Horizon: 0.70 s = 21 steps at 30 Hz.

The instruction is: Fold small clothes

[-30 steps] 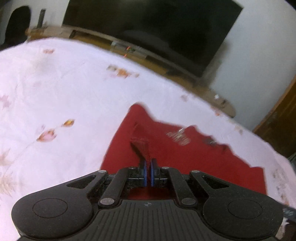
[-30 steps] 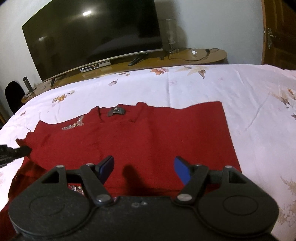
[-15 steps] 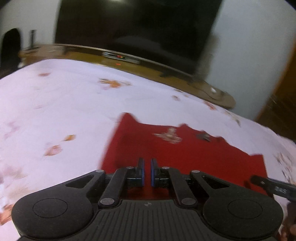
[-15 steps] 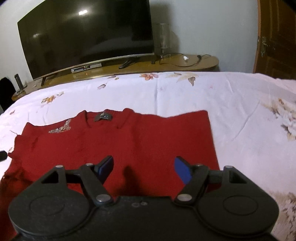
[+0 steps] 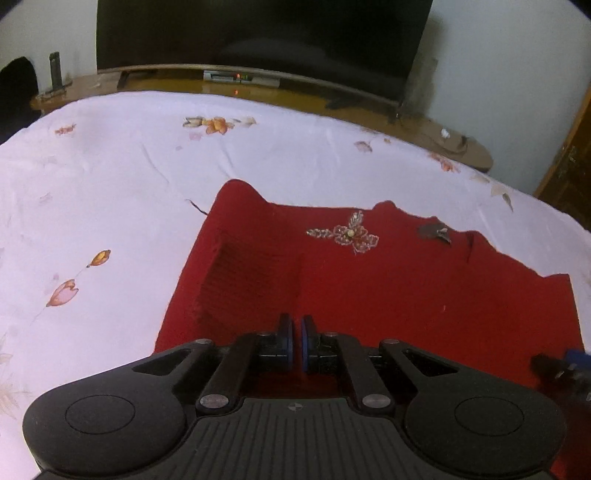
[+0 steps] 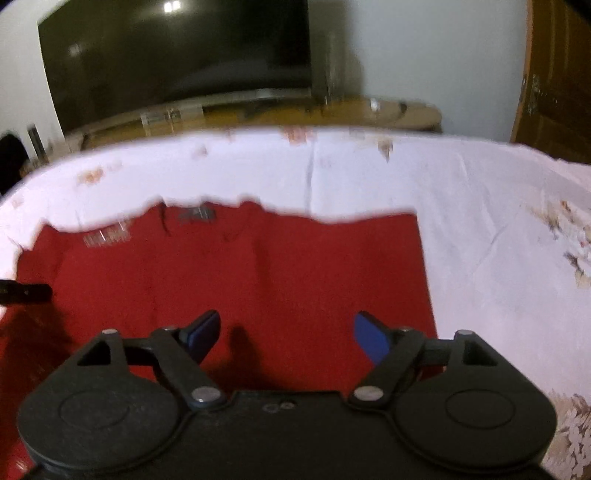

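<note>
Left gripper (image 5: 294,341) let go of the sleeve it was pinching a second ago; that sleeve now lies folded in over the red sweater (image 5: 406,295), and the view has swung round to face the TV squarely. Jaws sit nearly together with only a sliver of gap and nothing between them.

Left wrist view, left to right: white floral bedsheet (image 5: 110,184) fills the left half. Sweater takes centre and right, lying flat on the sheet. Folded-in sleeve (image 5: 251,277) sits just up and left of the fingertips, as a ribbed rectangular flap. Beaded flower appliqué (image 5: 351,234) is above the tips and slightly right; neck label (image 5: 434,232) is further right. One blue-padded finger of the right gripper (image 5: 565,363) shows at the right edge, over the sweater's lower right part. TV (image 5: 258,33) and wooden stand (image 5: 295,92) run along the top.

Right wrist view (blurred): left gripper's tip (image 6: 26,291) pokes in at the left edge, over the sweater's left side. Sweater (image 6: 258,277) spans left to centre-right; its straight right edge runs just right of the right-hand finger. Right gripper (image 6: 288,332) hangs over the lower middle of the garment, jaws wide, just opened a bit further, nothing clamped; only flat fabric shows below the gap. Bedsheet (image 6: 498,240) fills the right; door (image 6: 554,74) at upper right.
</note>
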Available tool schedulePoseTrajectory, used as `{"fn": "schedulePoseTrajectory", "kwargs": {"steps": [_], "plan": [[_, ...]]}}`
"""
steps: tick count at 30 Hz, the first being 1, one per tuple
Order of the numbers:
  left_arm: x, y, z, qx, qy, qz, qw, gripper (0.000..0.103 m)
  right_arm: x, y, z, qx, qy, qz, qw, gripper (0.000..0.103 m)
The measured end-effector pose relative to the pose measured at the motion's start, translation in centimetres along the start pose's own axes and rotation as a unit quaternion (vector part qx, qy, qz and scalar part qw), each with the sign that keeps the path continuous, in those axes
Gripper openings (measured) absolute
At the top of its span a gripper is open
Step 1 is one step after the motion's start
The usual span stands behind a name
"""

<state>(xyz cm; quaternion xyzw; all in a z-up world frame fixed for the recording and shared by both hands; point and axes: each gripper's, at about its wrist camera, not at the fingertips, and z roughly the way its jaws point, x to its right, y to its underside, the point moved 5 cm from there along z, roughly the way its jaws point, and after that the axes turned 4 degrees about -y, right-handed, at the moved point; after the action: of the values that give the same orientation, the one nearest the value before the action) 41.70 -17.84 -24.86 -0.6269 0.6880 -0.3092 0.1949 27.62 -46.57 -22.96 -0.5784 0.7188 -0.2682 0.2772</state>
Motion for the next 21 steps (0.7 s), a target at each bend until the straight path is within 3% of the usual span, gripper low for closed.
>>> {"fn": "schedulePoseTrajectory", "kwargs": {"steps": [1, 4, 5, 6, 7, 9, 10, 12, 21], "plan": [[0.2, 0.0, -0.3, -0.001, -0.004, 0.006, 1.0000, 0.005, 0.0, 0.4, 0.5, -0.012, 0.003, -0.004, 1.000, 0.077], [0.6, 0.2, -0.8, 0.000, -0.011, 0.020, 0.9997, 0.006, -0.1, 0.3, -0.6, 0.005, -0.003, -0.003, 1.000, 0.077], [0.8, 0.3, -1.1, 0.001, -0.014, 0.025, 0.9996, 0.008, 0.0, 0.2, -1.0, 0.011, -0.008, 0.005, 1.000, 0.077], [0.8, 0.4, -1.2, 0.002, -0.016, 0.027, 0.9995, 0.017, 0.1, 0.2, -1.3, 0.016, -0.009, 0.010, 1.000, 0.078], [1.0, 0.4, -1.3, 0.002, -0.016, 0.029, 0.9994, 0.027, 0.2, 0.2, -1.6, 0.019, -0.009, 0.013, 1.000, 0.078], [1.4, 0.6, -1.7, 0.000, -0.011, 0.032, 0.9994, 0.092, 0.4, 0.7, -1.3, 0.004, -0.004, 0.009, 1.000, 0.078], [1.6, 0.7, -2.0, 0.003, -0.019, 0.034, 0.9992, 0.098, 0.5, 1.0, -0.9, -0.009, 0.000, 0.006, 1.000, 0.078], [2.1, 1.1, -2.8, 0.021, -0.029, 0.047, 0.9982, 0.099, 0.6, 1.2, -1.2, -0.007, -0.004, 0.007, 1.000, 0.078], [3.5, 2.4, -3.7, 0.017, -0.015, 0.062, 0.9978, 0.099, 1.3, 1.1, -3.4, 0.018, -0.009, 0.015, 1.000, 0.078]]}}
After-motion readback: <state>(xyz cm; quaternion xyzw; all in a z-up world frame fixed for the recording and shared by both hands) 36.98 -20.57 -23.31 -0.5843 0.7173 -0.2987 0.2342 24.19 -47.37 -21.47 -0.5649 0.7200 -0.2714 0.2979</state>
